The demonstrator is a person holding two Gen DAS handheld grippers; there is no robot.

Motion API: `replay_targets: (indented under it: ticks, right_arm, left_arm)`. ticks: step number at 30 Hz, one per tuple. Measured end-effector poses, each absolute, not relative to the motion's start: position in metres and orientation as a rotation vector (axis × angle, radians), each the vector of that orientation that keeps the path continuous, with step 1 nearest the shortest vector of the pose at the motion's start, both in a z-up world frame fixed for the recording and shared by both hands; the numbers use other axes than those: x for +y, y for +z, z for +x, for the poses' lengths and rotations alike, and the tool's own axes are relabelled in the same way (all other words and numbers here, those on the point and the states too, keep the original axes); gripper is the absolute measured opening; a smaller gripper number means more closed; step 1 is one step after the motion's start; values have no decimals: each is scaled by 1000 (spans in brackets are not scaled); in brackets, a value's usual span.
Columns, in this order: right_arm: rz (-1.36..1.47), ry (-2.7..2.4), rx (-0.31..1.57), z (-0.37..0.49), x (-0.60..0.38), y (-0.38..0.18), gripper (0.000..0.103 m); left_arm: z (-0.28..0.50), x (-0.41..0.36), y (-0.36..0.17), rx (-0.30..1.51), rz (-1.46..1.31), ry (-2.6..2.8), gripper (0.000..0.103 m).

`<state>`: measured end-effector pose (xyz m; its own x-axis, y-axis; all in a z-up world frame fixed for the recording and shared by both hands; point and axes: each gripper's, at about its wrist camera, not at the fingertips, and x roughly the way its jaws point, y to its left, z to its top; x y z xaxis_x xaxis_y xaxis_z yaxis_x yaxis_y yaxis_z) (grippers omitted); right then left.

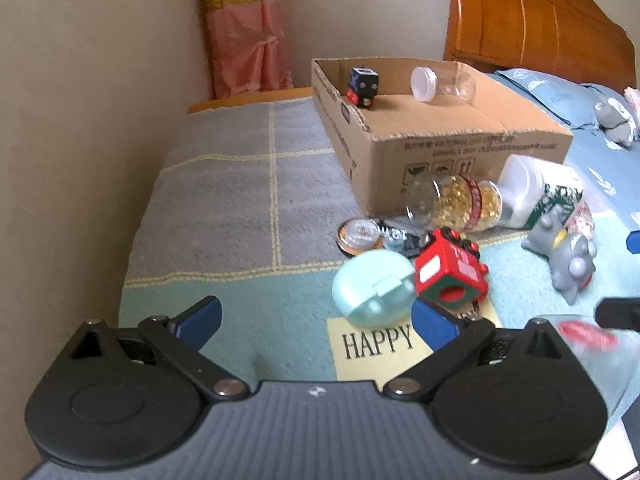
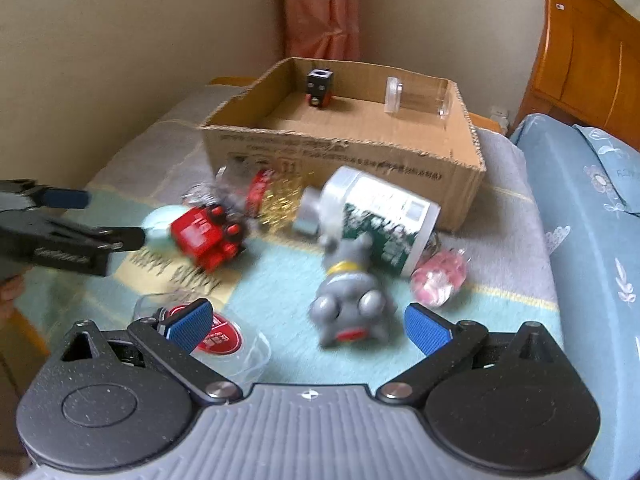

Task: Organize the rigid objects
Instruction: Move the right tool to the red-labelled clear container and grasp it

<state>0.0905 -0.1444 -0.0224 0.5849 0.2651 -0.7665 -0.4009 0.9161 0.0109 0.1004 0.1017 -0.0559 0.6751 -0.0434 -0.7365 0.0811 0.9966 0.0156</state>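
Observation:
A cardboard box (image 1: 472,148) (image 2: 360,164) stands on the bed and holds a black cube toy (image 1: 363,86) (image 2: 318,88) and a clear jar (image 1: 442,81) (image 2: 418,96). In front of it lie a mint case (image 1: 374,288), a red cube toy (image 1: 450,274) (image 2: 206,238), a jar of gold beads (image 1: 454,202), a white and green bottle (image 1: 540,192) (image 2: 380,216) and a grey figurine (image 1: 566,256) (image 2: 350,308). My left gripper (image 1: 316,320) is open and empty, just short of the mint case. My right gripper (image 2: 308,326) is open, with the figurine between its fingers.
A clear tub with a red label (image 2: 224,340) lies by my right gripper's left finger. A pink round object (image 2: 440,276) lies right of the bottle. Round tins (image 1: 362,234) sit behind the mint case. A wall runs on the left, a wooden headboard (image 1: 532,20) at the back right.

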Motion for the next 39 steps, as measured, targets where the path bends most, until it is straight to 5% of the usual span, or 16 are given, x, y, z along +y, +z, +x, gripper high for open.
replay_targets:
  ticks: [26,28,34,39]
  right_arm:
    - [-320,588,949,57,-102,-67,103]
    - [-316,583,960,58,-104,-70,103]
    - [-318,580,950,57,-103,-71,103]
    - [-316,572,943,57,-103,-71,103]
  left_arm:
    - [118,99,-89,821,94,-219,101]
    - [121,97,-88,805,101,-244,96]
    - [123,90,-83,760,128,-339,58]
    - [119,89,-82,762,129,-332,57]
